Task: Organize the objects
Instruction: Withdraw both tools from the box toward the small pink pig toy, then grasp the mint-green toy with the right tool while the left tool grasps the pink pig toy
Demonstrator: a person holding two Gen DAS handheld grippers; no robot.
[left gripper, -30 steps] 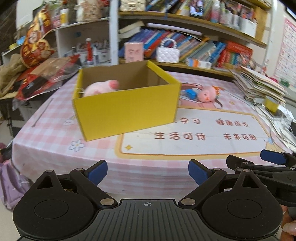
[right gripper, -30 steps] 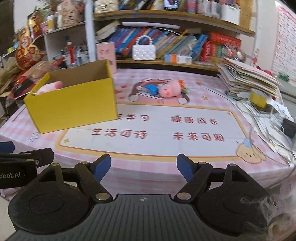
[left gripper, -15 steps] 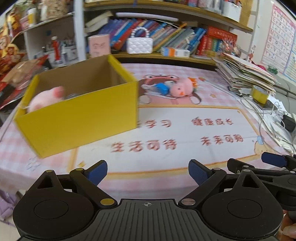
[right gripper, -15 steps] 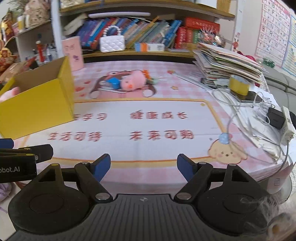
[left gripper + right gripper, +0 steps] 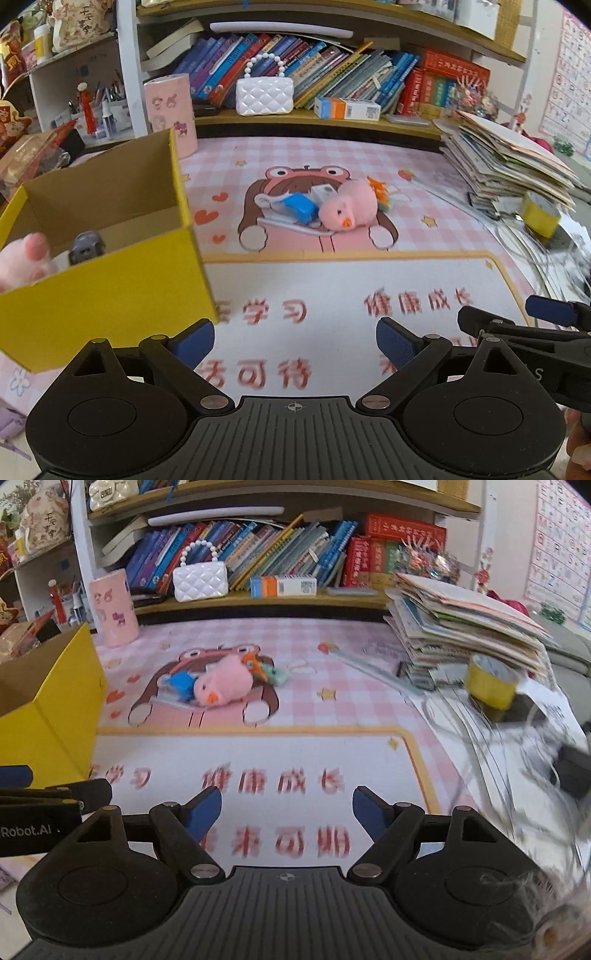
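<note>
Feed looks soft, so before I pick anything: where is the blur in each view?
Left wrist view: red mat lettering near the tongs is smeared, pink plush duck fairly sharp. Right wrist view: lettering and cables at right are streaked, shelf books clearer.

The left gripper (image 5: 295,345) and the right gripper (image 5: 287,810) are built alike in matte black plastic. Each is formed of two round housings with recessed discs, joined by a ribbed centre plate marked with a small white crosshair. Angled linkage arms are pinned with silver screws, and blue pads are fitted to the jaws. White lettering reading "Robot.AI" is printed along one side.
</note>
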